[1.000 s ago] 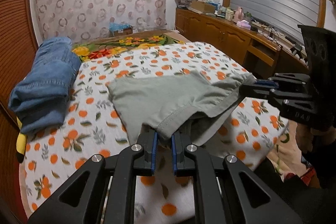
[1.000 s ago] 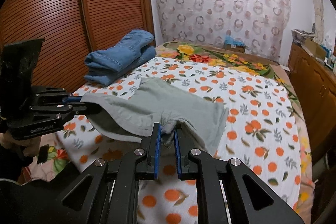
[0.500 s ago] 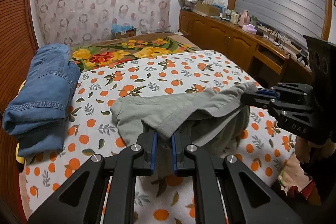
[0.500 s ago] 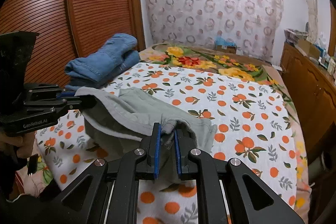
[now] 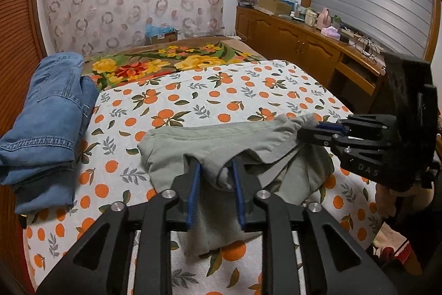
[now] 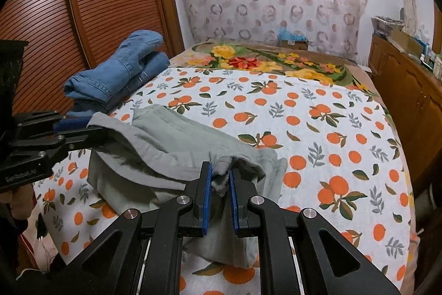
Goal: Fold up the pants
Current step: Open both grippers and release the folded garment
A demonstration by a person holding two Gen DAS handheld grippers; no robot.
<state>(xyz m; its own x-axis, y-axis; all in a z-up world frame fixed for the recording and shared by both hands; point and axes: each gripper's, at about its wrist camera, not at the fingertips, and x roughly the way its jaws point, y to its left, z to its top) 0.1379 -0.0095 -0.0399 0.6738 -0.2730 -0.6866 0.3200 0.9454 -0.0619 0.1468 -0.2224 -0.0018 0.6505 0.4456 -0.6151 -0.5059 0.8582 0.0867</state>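
Note:
Grey-green pants [image 5: 221, 140] lie bunched on the orange-print bedspread [image 5: 248, 90], also seen in the right wrist view [image 6: 171, 137]. My left gripper [image 5: 215, 170] has its jaws parted, with a fold of the pants' edge still lying between them. My right gripper [image 6: 221, 173] has its jaws slightly apart around another bunch of the cloth. Each gripper shows in the other's view: the right one [image 5: 312, 132] at the pants' right end, the left one [image 6: 80, 129] at their left end.
Folded blue jeans [image 5: 47, 118] lie at the bed's left side by a slatted wooden wardrobe [image 6: 83, 18]. A wooden sideboard [image 5: 304, 46] with clutter runs along the right. A floral blanket [image 5: 165, 62] covers the far end.
Both grippers moved towards the bed's near edge and lowered, bunching the pants. The jaws of both have opened from a tight pinch; the left opened wider.

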